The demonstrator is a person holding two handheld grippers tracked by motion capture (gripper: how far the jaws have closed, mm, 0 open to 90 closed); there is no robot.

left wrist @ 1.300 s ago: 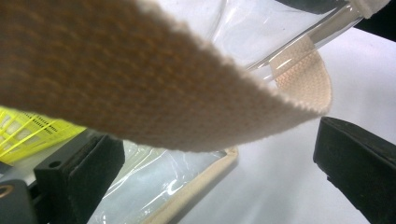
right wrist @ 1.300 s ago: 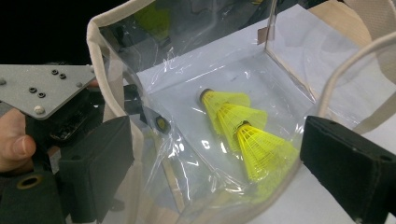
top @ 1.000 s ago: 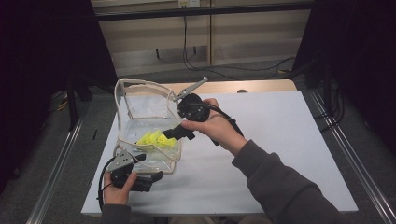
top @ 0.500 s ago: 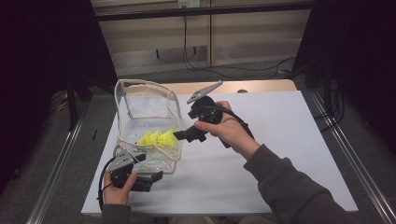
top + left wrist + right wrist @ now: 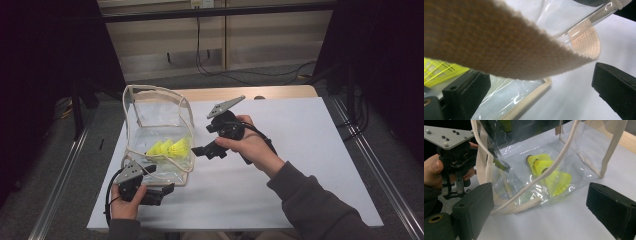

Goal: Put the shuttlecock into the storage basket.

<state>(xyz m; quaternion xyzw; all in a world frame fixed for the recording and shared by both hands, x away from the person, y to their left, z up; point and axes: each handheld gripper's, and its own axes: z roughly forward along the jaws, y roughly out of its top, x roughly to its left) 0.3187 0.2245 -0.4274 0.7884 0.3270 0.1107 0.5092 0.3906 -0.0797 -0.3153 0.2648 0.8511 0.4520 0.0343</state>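
In the left gripper view a blurred beige woven strap (image 5: 499,42) covers most of the clear plastic bag (image 5: 511,92); the yellow feathered shuttlecocks (image 5: 439,71) under it are cut off by the edge, their number perhaps untellable there.

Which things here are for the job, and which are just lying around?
For the job:
clear bag
yellow shuttlecocks inside it
bag strap
left tongs, open by the bag's edge
right tongs, open and empty

Just lying about:
white table sheet
cables on the floor behind the table
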